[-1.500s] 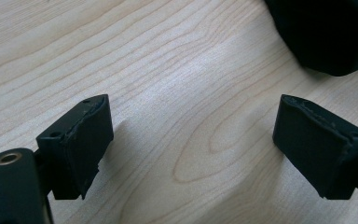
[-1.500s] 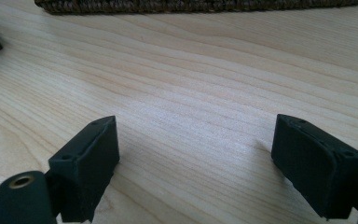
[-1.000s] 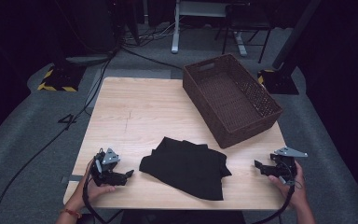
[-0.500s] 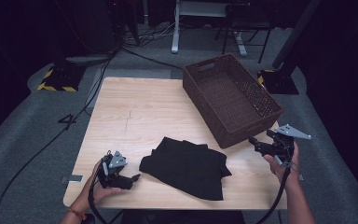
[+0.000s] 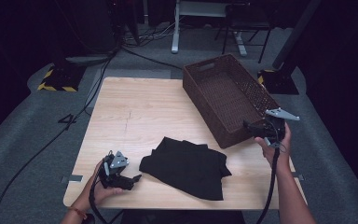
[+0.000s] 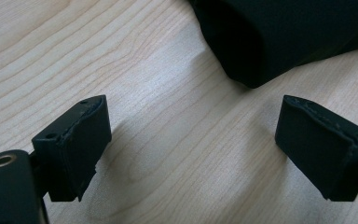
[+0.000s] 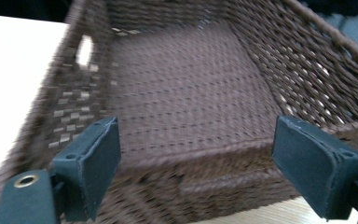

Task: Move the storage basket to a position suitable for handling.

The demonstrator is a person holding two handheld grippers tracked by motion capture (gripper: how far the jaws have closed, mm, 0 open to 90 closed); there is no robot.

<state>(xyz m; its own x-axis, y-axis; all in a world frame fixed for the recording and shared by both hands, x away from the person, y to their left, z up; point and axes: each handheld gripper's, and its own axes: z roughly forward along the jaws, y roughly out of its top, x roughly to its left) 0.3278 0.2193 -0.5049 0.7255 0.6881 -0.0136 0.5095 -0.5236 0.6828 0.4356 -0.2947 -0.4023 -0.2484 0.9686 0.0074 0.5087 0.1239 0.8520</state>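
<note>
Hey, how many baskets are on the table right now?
1. The brown wicker basket sits at the table's far right corner, empty as far as the right gripper view shows, with the right hand-held gripper raised at its near end.

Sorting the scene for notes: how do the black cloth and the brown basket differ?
The black cloth lies flat and crumpled near the table's front edge; the brown basket stands rigid at the far right corner. The cloth is plain and solid; the basket is woven, open-topped and empty inside. Both rest on the wooden table, and no gripper holds either.
</note>
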